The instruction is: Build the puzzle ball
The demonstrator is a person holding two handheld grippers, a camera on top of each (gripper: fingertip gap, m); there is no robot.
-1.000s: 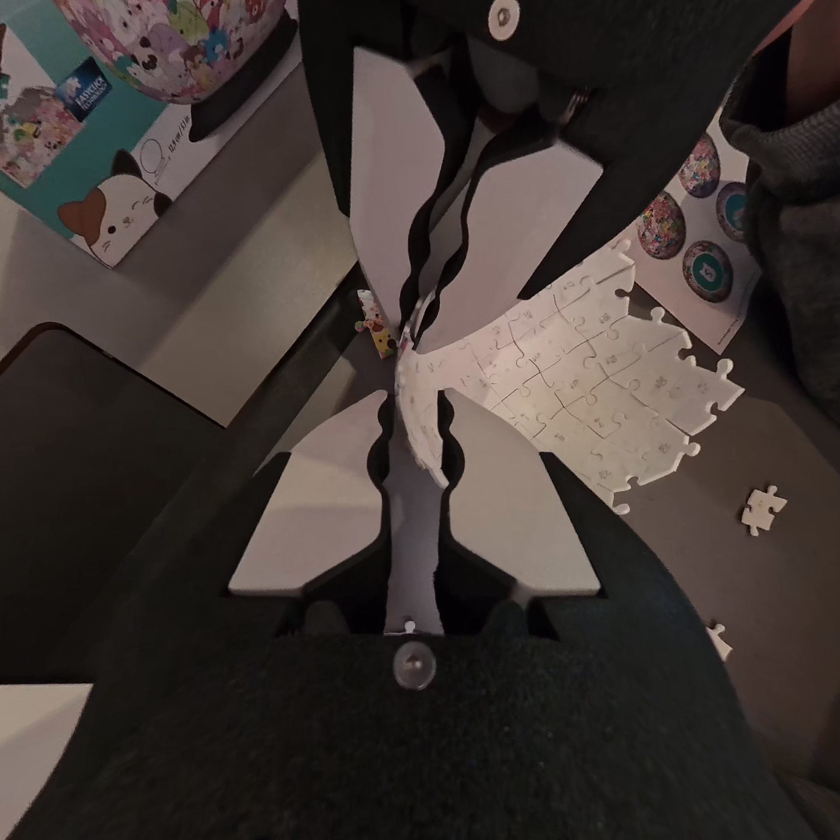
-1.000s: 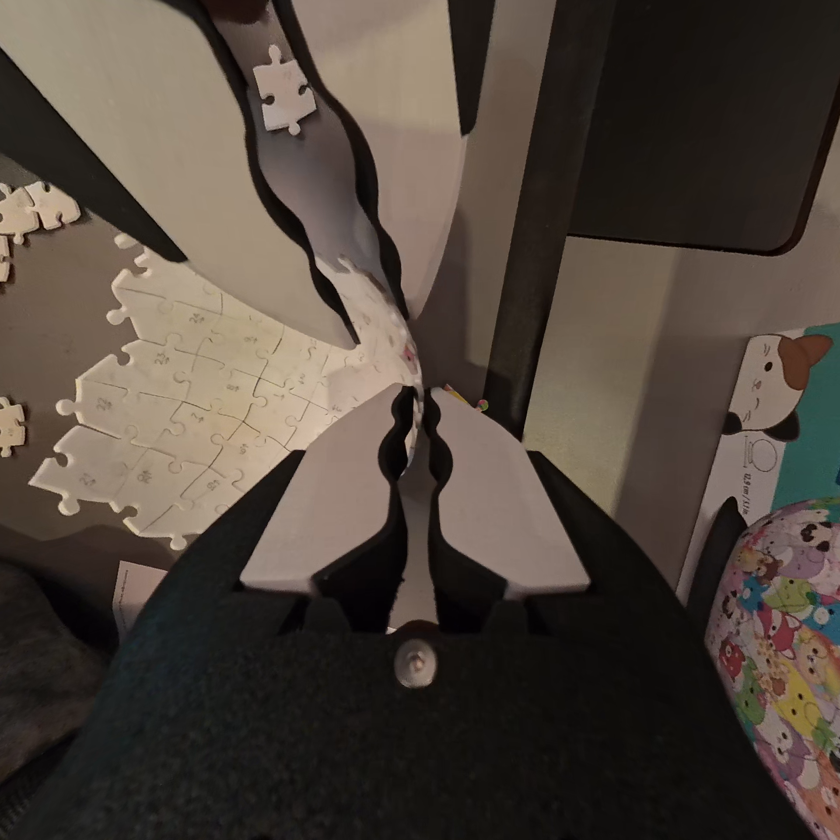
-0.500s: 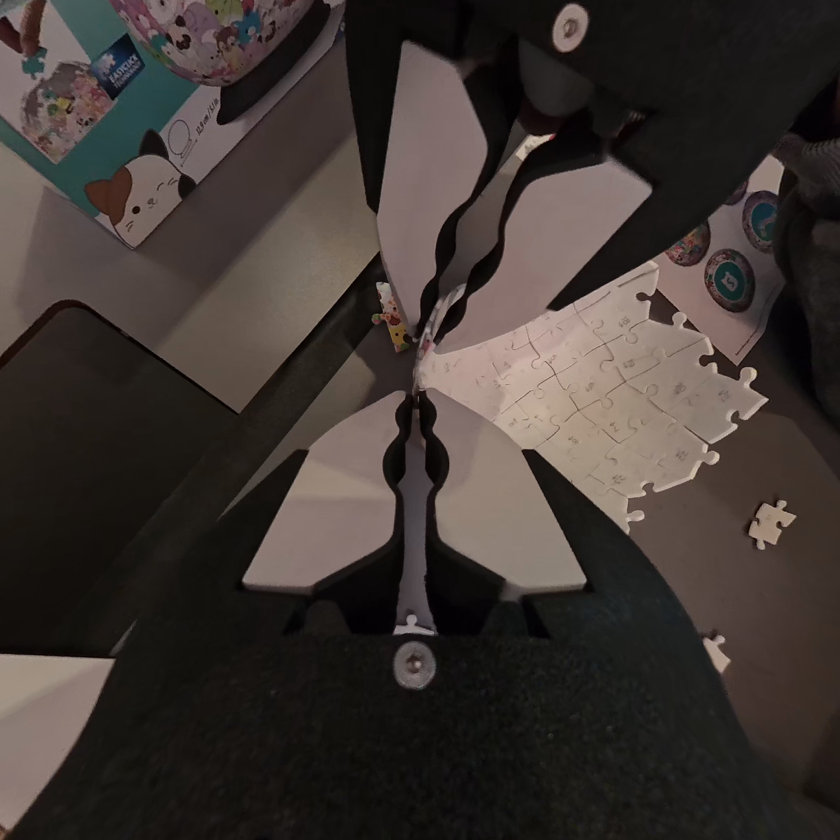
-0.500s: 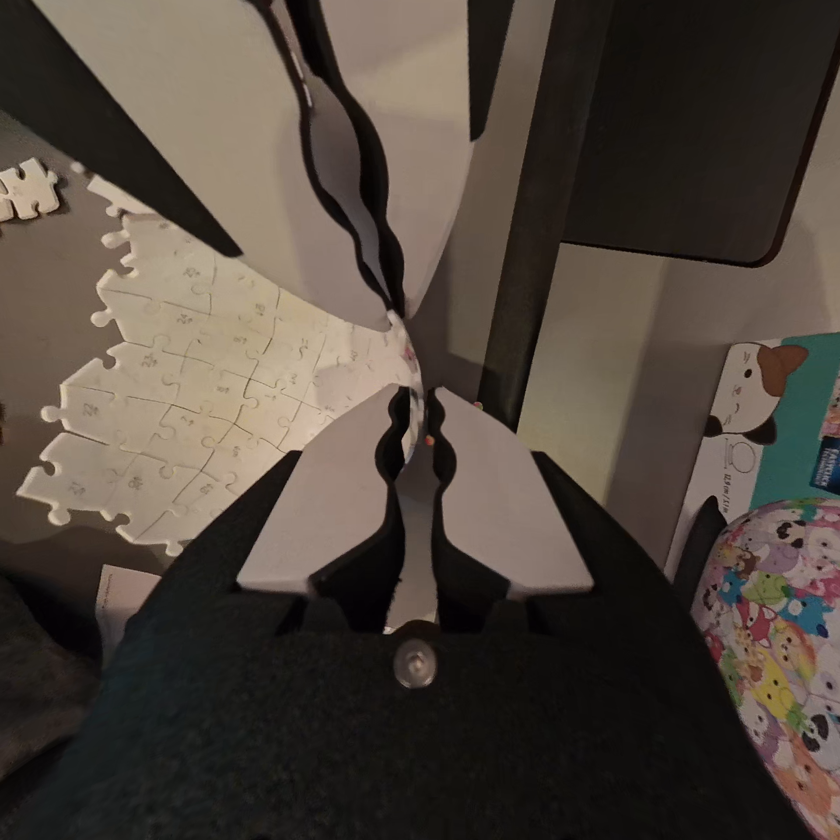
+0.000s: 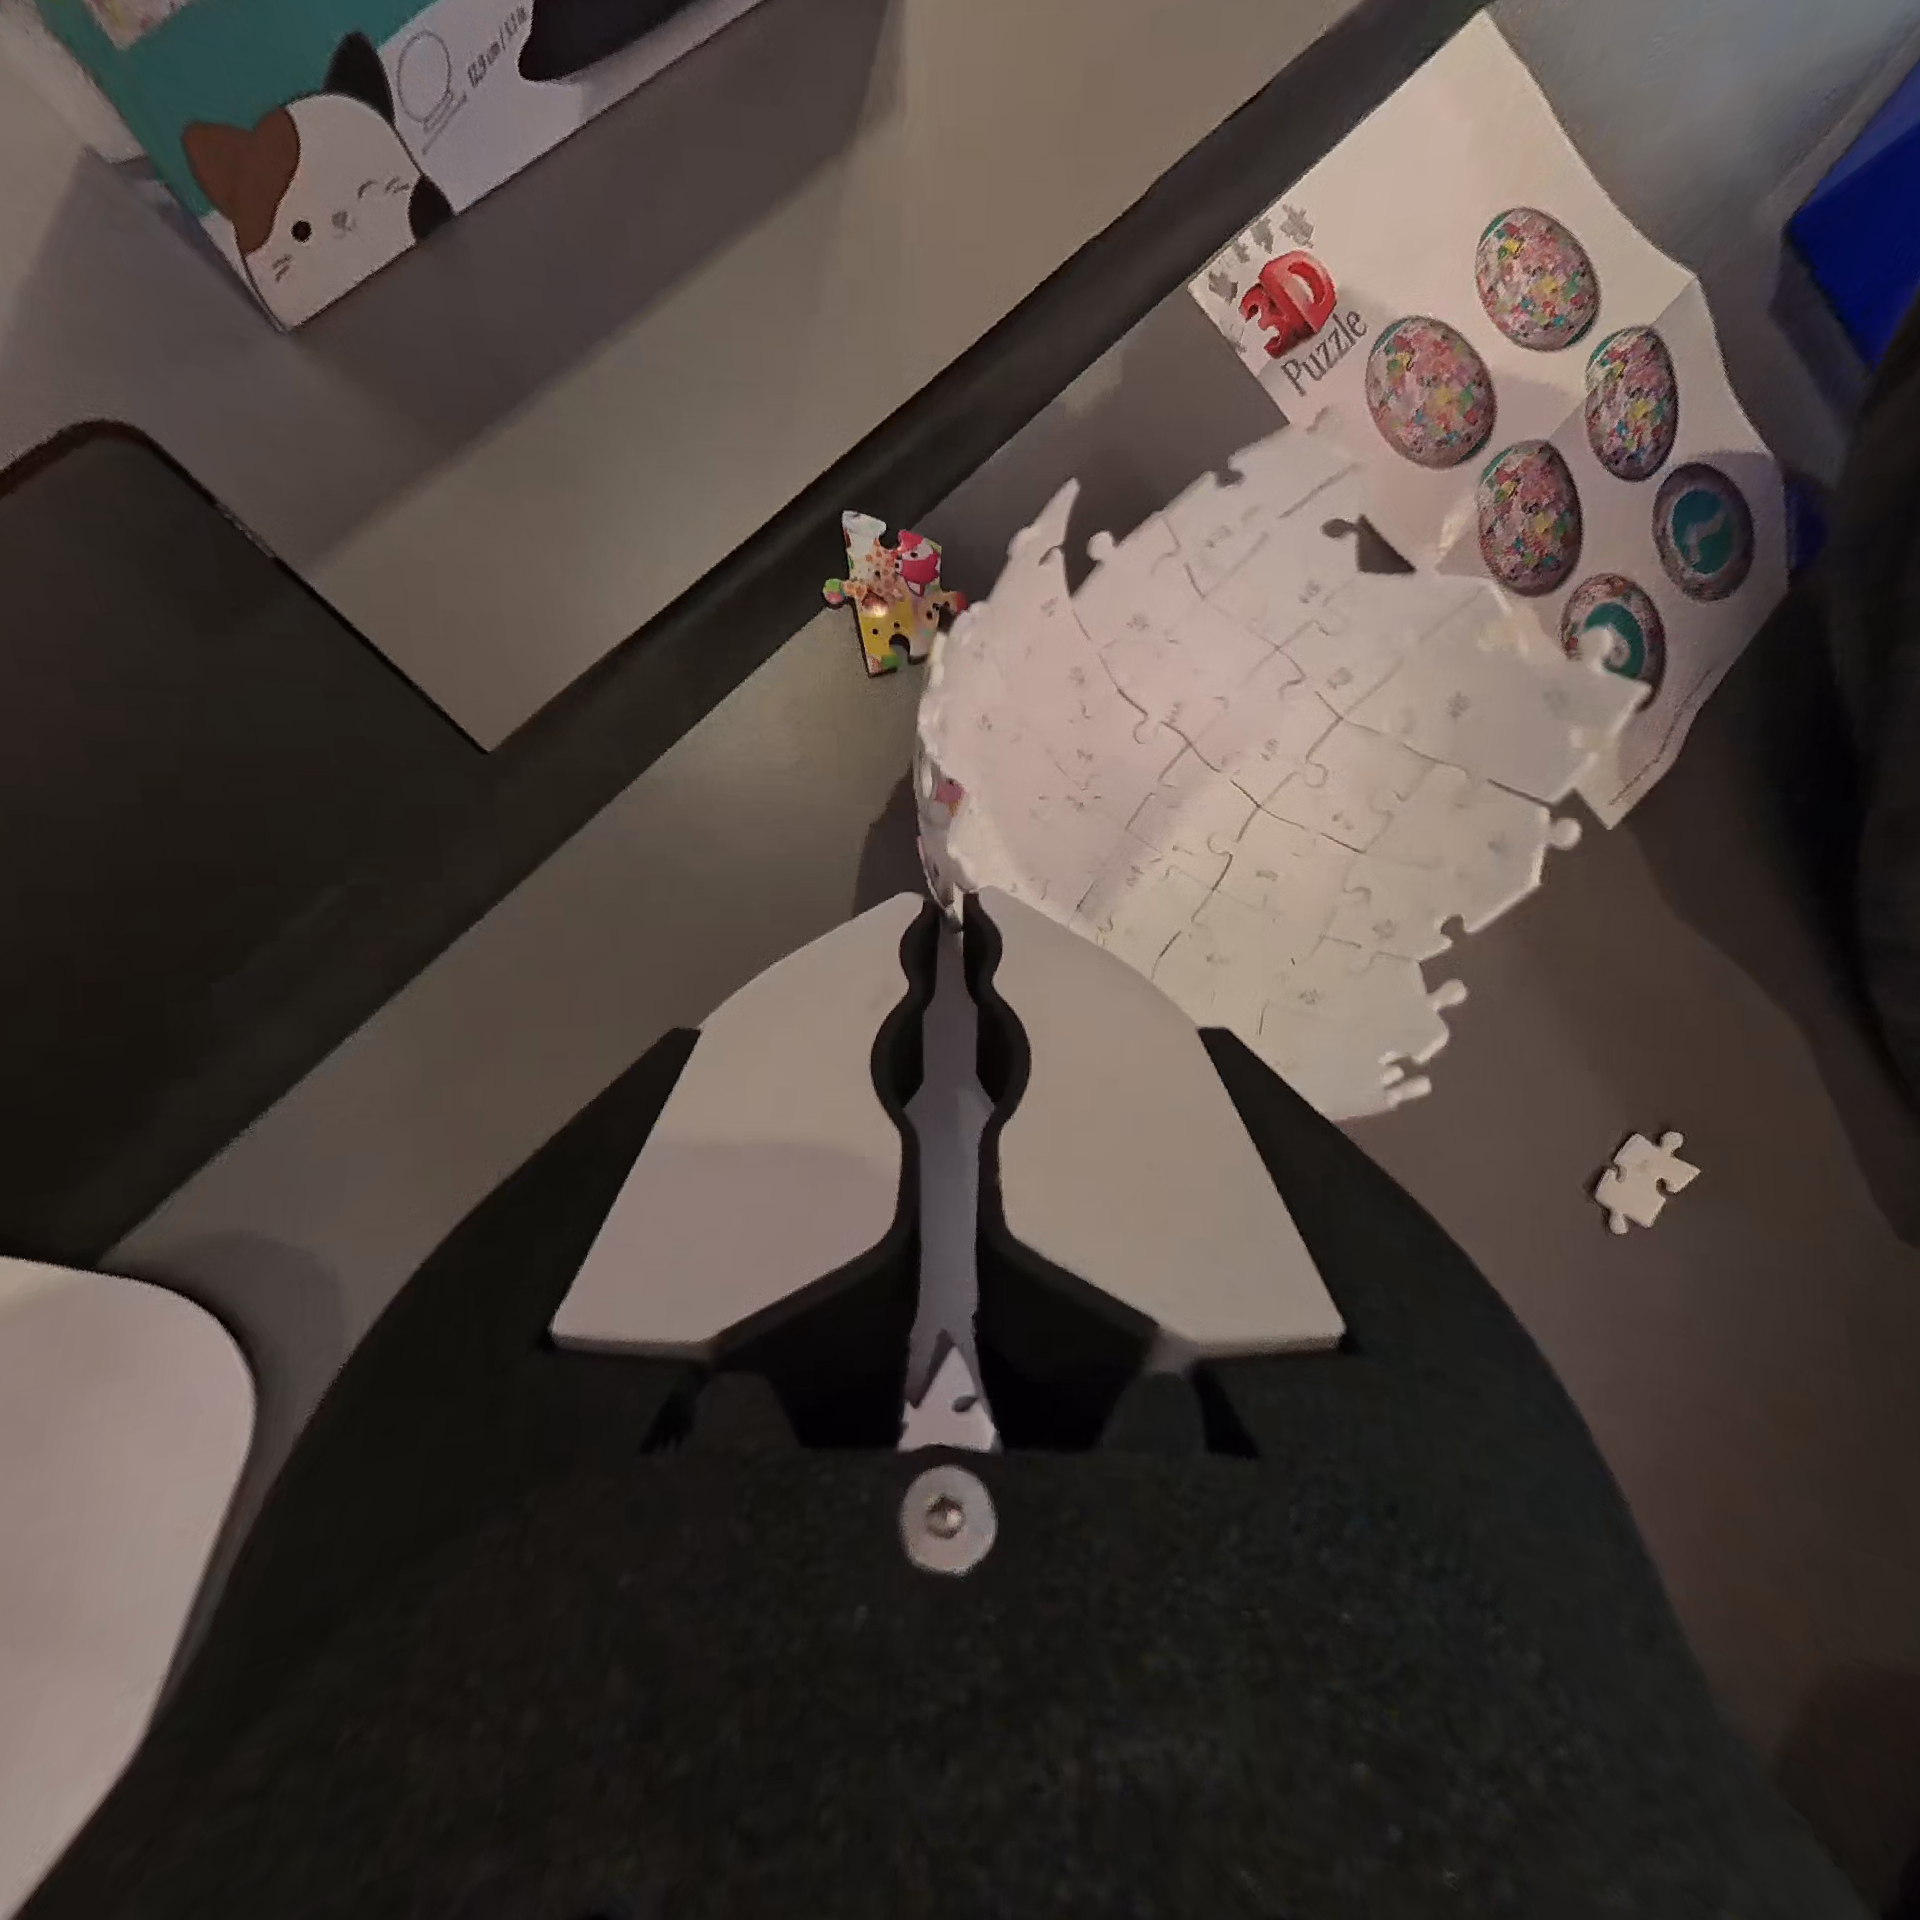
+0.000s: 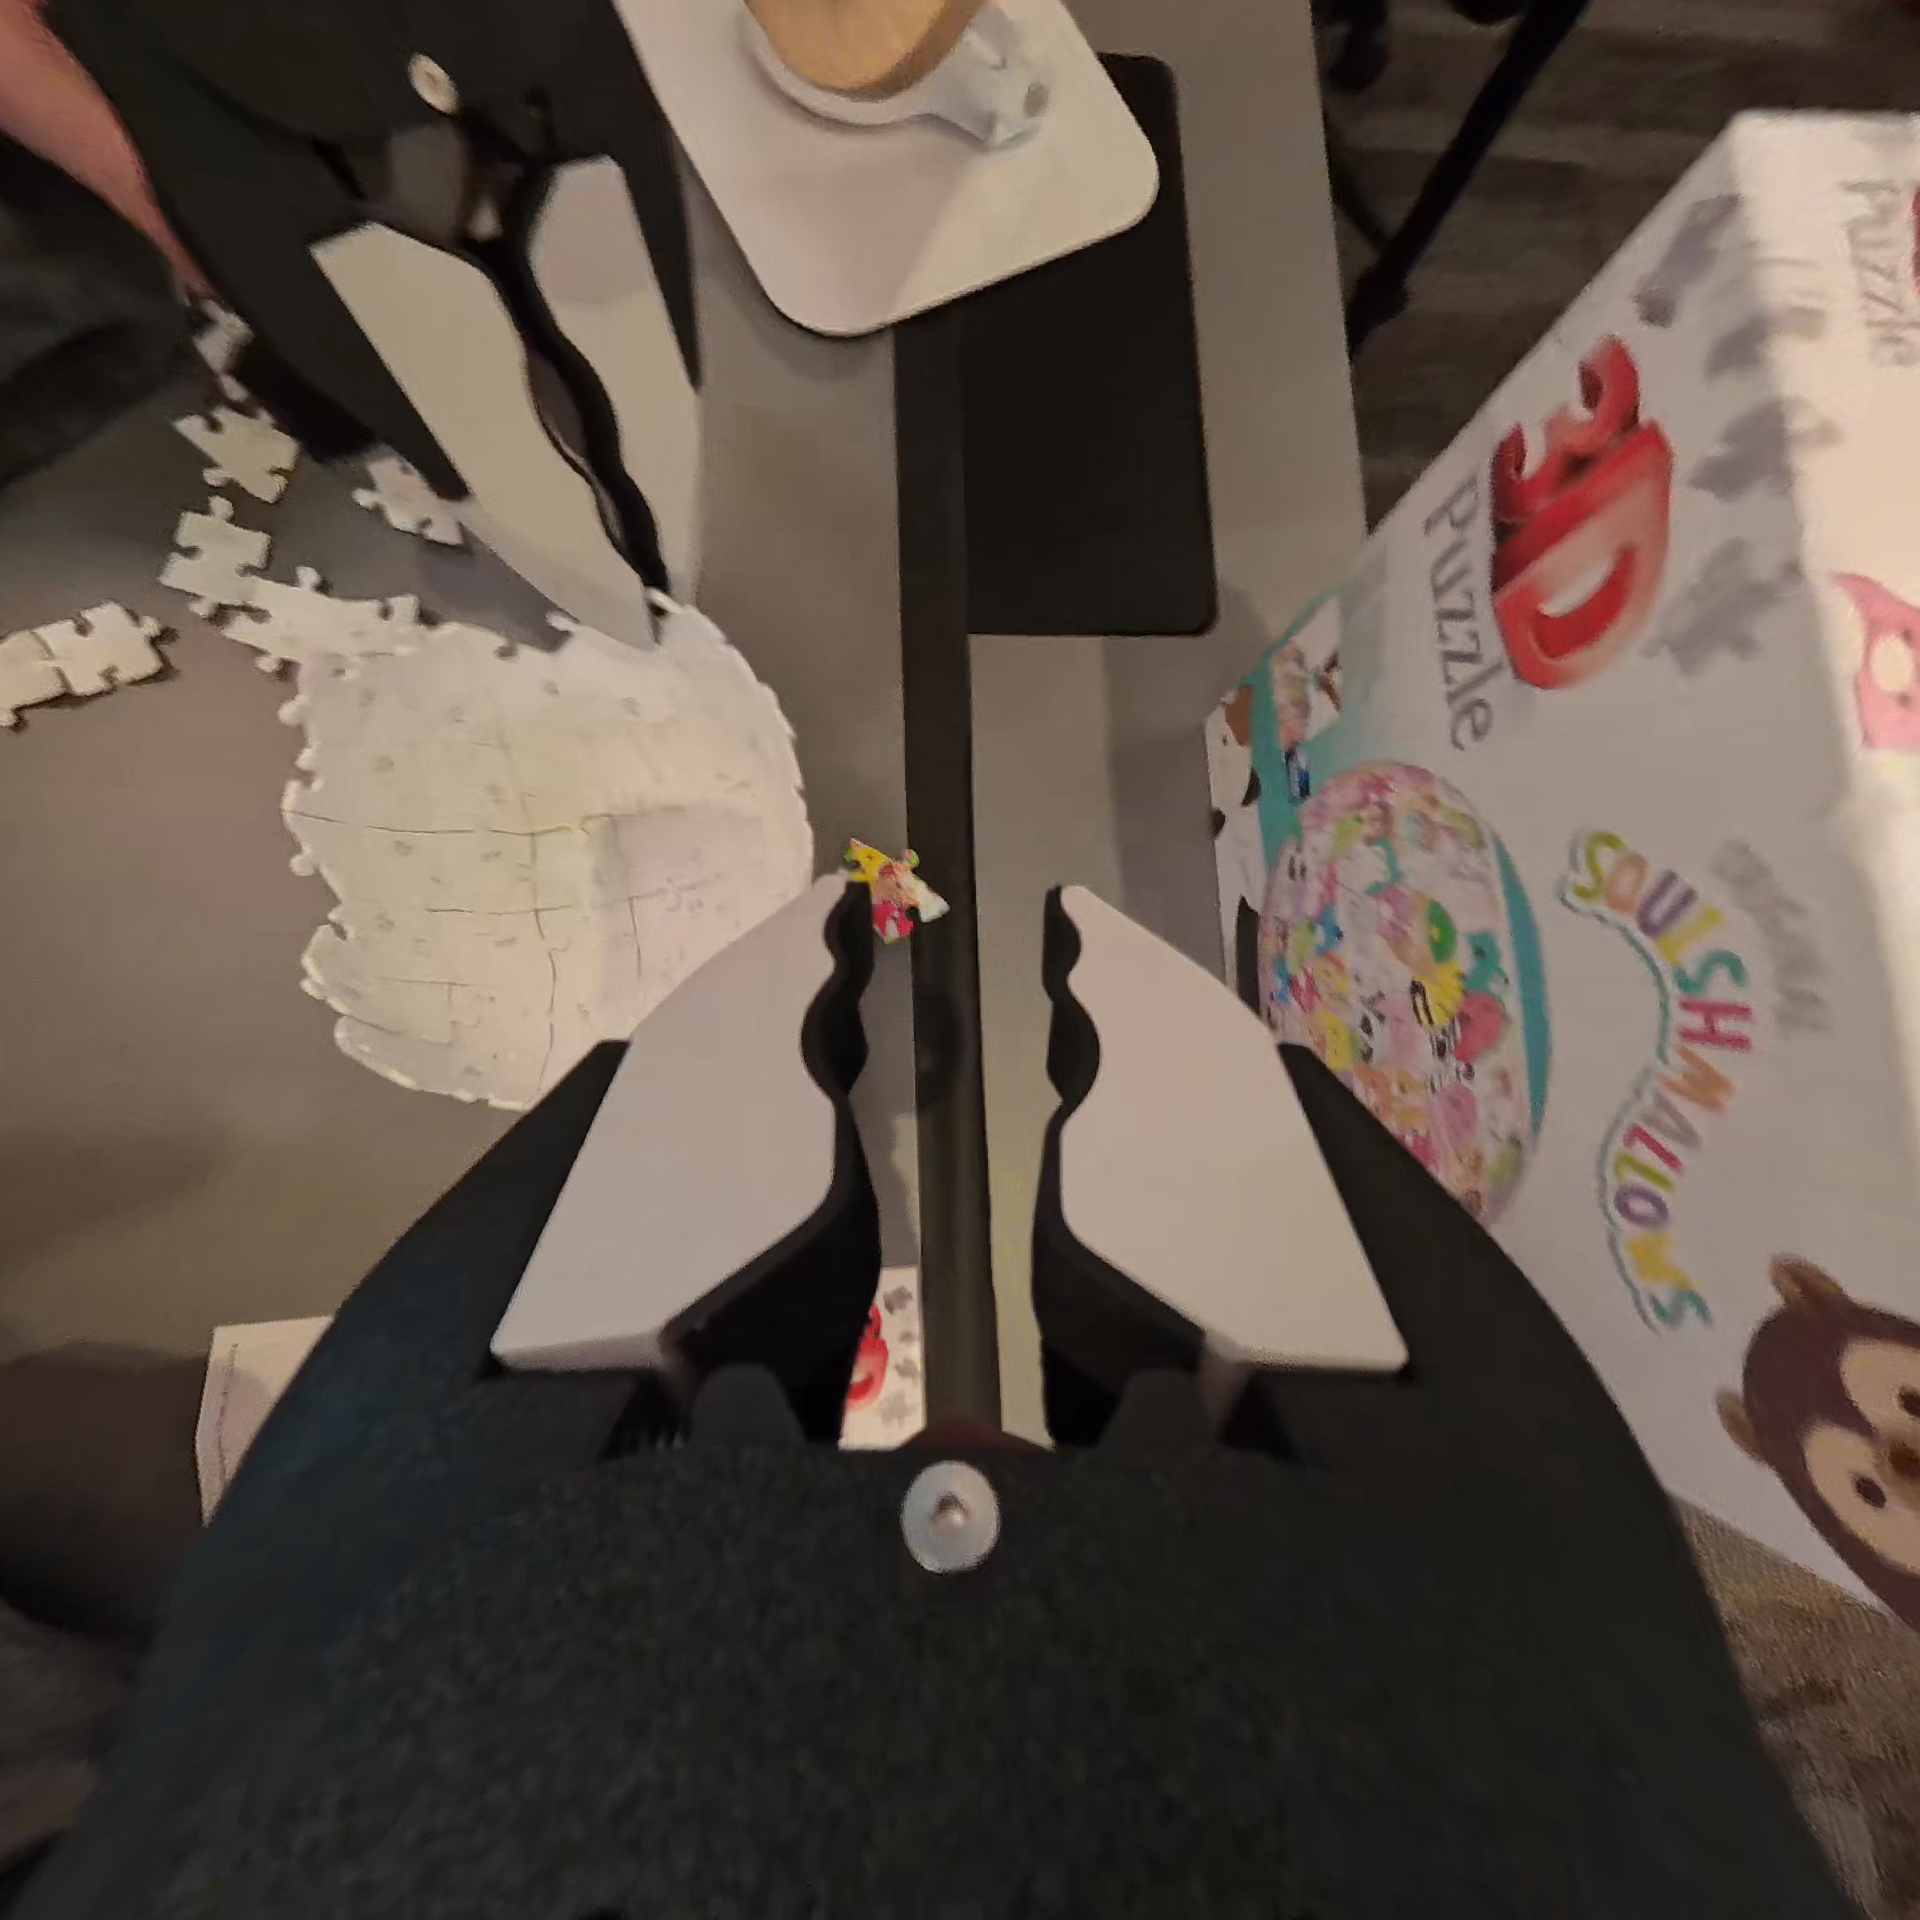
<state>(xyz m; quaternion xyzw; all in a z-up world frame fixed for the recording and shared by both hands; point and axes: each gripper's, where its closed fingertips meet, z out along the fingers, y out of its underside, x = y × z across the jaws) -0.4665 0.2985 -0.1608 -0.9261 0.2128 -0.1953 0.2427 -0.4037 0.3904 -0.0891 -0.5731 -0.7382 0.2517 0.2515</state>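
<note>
That curved white shell of joined plastic puzzle pieces (image 5: 1236, 790) is going to be light but fussy to handle. Each piece looks stiff, but the seams are just tabs, so my guess is it flexes and pops apart if you squeeze across the curve or lift it by a far corner. The best grip is probably right on the rim, pinching one piece edge-on, which is what the left tongs (image 5: 948, 920) are doing: they're pinched nearly together on the shell's near edge. Smooth plastic against those wavy pads could slip, so I'd go for a firm, gentle nip.

As for looks, we're seeing the blank white inside, with small marks on each piece and a knobbly, unfinished outline with one gap up near the top. It's roughly a bowl-shaped part of a ball, so there's plenty left to build. It sits on the grey surface (image 5: 1714, 1403), overlapping the folded instruction leaflet with the ball pictures (image 5: 1538, 343).

The right tongs (image 6: 948, 899) are spread wide and empty, hovering just by a small colourful loose puzzle piece (image 6: 896, 885) lying printed side up beside the shell. That's likely the next pickup. It's tiny and flat, so I'd grab it by the edges.

More white loose pieces (image 6: 223, 540) are scattered past the shell, and the puzzle's colourful cardboard box (image 6: 1558, 831) stands off to the right.
</note>
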